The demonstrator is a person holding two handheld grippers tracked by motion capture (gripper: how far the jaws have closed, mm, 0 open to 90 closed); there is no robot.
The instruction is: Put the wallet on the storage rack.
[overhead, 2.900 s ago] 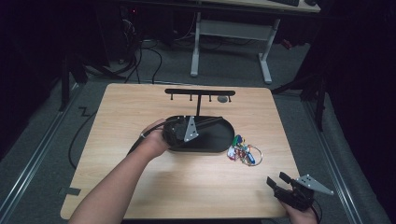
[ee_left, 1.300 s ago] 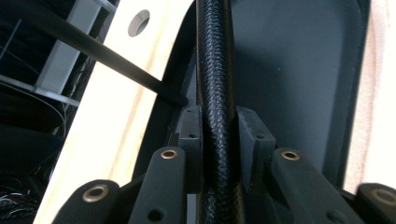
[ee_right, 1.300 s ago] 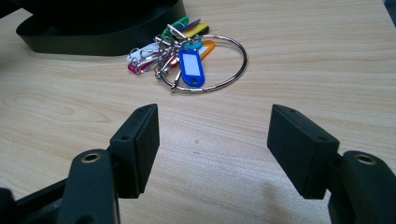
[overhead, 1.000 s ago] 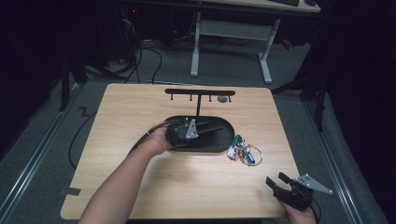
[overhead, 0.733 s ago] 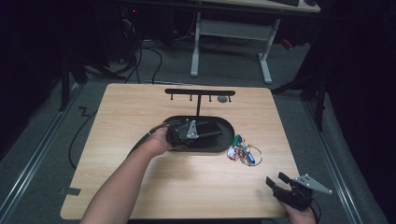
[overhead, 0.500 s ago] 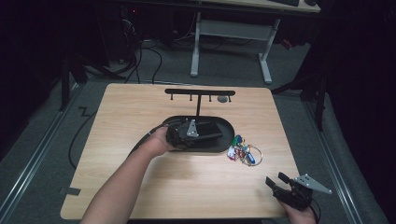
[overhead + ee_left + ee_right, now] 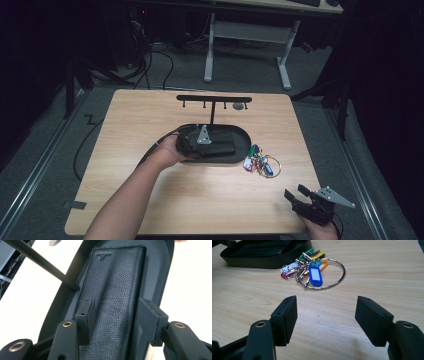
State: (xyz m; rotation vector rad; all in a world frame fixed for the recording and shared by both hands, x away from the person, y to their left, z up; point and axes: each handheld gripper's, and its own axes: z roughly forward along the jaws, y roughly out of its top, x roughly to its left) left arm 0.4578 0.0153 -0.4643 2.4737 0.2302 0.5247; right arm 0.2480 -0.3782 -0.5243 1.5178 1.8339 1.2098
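A black grained leather wallet (image 7: pixel 112 277) lies flat in a black oval tray (image 7: pixel 160 270) at the table's middle (image 7: pixel 243 150). My left gripper (image 7: pixel 117 307) reaches into the tray from its left end (image 7: pixel 217 142). Its jaws have just been opening and now stand open, one on each side of the wallet's near end, with the pads off it. A bunch of keys with coloured tags on a metal ring (image 7: pixel 312 270) lies just right of the tray (image 7: pixel 260 162). My right gripper (image 7: pixel 325 312) hovers open and empty at the front right corner (image 7: pixel 296 192).
A black T-shaped rack with small hooks (image 7: pixel 212 98) rises from the tray's far side; its post (image 7: pixel 42 263) slants past the wallet's left. A small grey disc (image 7: pixel 239 105) lies under the rack's right end. Bare wood surrounds the tray.
My left gripper has drawn back a little toward the tray's left end, and more of the wallet shows beyond it. The right gripper has stayed where it was.
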